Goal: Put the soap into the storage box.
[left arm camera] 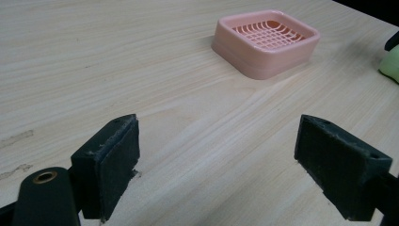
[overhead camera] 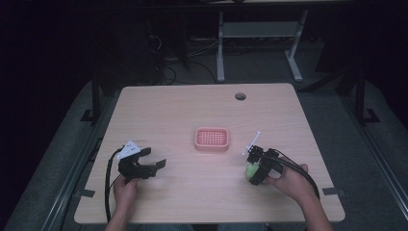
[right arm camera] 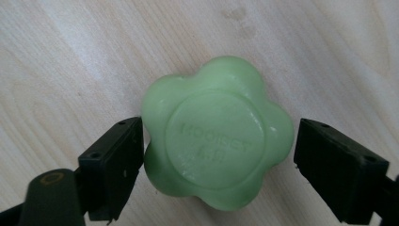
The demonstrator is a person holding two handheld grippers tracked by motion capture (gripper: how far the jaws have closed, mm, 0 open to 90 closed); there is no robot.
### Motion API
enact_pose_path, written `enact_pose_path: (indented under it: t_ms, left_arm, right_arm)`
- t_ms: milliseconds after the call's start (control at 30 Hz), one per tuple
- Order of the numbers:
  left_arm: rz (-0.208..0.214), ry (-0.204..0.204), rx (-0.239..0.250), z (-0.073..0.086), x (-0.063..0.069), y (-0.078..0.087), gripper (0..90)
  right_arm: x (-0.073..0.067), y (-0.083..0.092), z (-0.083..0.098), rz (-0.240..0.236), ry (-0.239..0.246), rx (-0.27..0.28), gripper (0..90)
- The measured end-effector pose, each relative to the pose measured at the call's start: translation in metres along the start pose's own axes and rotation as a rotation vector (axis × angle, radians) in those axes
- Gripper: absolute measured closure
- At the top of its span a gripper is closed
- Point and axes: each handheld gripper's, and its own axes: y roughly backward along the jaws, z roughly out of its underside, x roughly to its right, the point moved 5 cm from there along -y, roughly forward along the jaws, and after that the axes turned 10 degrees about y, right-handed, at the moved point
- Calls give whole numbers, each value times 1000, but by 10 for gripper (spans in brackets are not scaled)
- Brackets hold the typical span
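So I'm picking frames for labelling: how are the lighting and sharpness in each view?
High view: dim, surroundings almost black, the table lit evenly. Left gripper view: bright, pink soap dish sharp, near pads slightly soft. Right gripper view: bright, green flower-shaped soap a little soft, its embossed lettering hard to read.

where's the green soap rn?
The green soap lies on the table between the right gripper's open jaws, right of the pink dish.
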Motion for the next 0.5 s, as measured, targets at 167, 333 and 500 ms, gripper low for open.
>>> enact_pose_path:
  t_ms: [167, 333, 500]
  left_arm:
    - [-1, -3, -1, 0, 0, 0, 144]
    - [-1, -4, 1, 0, 1, -1, 143]
    - [-1, -4, 1, 0, 1, -1, 143]
  right_arm:
    - [-1, -3, -3, -7, -6, -17, 188]
    - [-2, -4, -5, -7, 6, -28, 219]
    - [-3, -5, -6, -8, 6, -37, 236]
